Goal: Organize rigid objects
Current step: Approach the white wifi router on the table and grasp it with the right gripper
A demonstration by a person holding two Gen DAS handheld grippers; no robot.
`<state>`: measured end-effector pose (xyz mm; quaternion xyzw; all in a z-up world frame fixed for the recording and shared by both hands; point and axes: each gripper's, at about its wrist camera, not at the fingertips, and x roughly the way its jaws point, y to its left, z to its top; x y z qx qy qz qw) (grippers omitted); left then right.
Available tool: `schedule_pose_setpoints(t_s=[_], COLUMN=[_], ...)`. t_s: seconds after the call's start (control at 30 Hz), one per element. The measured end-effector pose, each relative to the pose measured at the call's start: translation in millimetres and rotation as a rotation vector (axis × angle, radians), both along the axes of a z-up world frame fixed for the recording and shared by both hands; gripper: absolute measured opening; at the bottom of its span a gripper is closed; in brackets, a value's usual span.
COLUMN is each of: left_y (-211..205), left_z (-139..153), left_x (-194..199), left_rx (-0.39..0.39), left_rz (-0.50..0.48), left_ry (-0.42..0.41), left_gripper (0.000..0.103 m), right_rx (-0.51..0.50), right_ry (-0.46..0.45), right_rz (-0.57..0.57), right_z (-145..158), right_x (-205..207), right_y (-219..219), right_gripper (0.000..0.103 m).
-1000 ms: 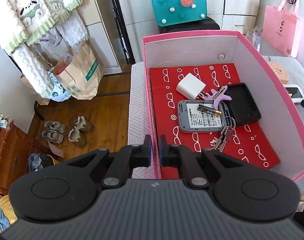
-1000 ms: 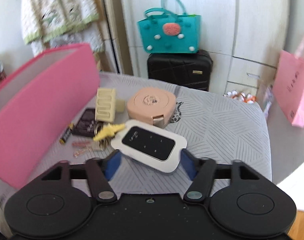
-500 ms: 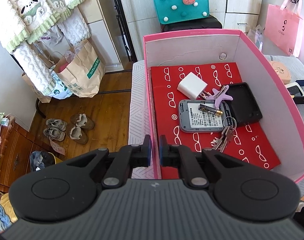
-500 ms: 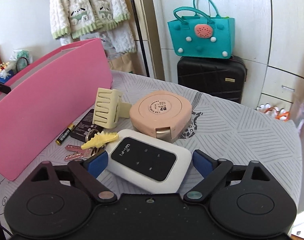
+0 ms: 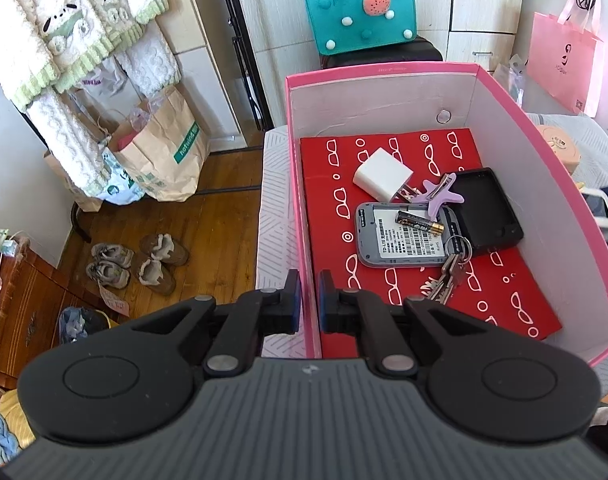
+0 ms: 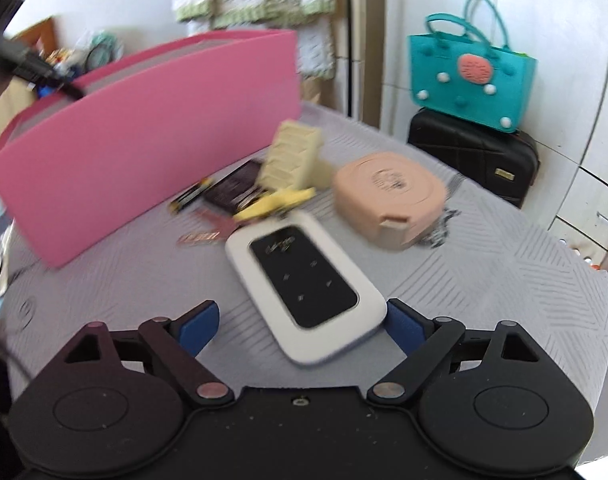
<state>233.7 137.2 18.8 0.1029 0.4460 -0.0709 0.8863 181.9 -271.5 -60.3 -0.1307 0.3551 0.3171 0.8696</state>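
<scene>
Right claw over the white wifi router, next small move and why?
Probably ease the right claw slightly forward and finish closing on the white router. Its jaws are closing but the pads straddle only the near end, with a clear gap on one side. The left claw already pinches the pink box wall, steadying it for the drop.

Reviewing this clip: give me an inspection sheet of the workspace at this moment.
Surface: grey patterned cover.
Job's things: pink box holds white charger, grey device, battery, keys, black case, purple clip. Outside: white Wi-Fi device, peach case, cream claw clip.
Clutter: blurred small items by the box.
Grippers: left gripper clamps the box wall; right gripper closing, device between, pads apart.
Cables: nothing seen.
Surroundings: teal bag, black suitcase, shoes.
</scene>
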Motion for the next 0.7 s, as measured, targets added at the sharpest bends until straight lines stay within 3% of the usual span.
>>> schedule_pose_setpoints(t_s=[0.17, 0.4, 0.5, 0.53, 0.57, 0.7], left_y=[3.2, 4.3, 4.4, 4.5, 4.5, 5.9], left_z=[1.3, 2.7, 3.0, 3.2, 3.1, 4.0], left_x=[0.2, 0.5, 0.6, 0.6, 0.6, 1.6], left_rx=[-0.019, -0.029, -0.030, -0.031, -0.031, -0.040], left_rz=[0.007, 0.013, 0.014, 0.014, 0.014, 0.016], left_ry=[0.003, 0.008, 0.008, 0.007, 0.008, 0.014], left_gripper=[0.006, 0.006, 0.006, 0.006, 0.006, 0.006], right_rx=[-0.035, -0.057, -0.077, -0.082, -0.064, 0.049], right_ry=[0.017, -0.076, -0.073, -0.063, -0.055, 0.047], right_rz=[0.045, 0.032, 0.015, 0.007, 0.001, 0.002], right_z=[3.8, 12.4, 8.0, 5.8, 5.6, 15.2], right_x=[-23.2, -33.7, -26.2, -23.2, -20.0, -22.3], right_y=[12.1, 28.3, 33.3, 34.5, 34.7, 38.4], right_gripper=[0.091, 0.092, 0.089, 0.085, 0.069, 0.064])
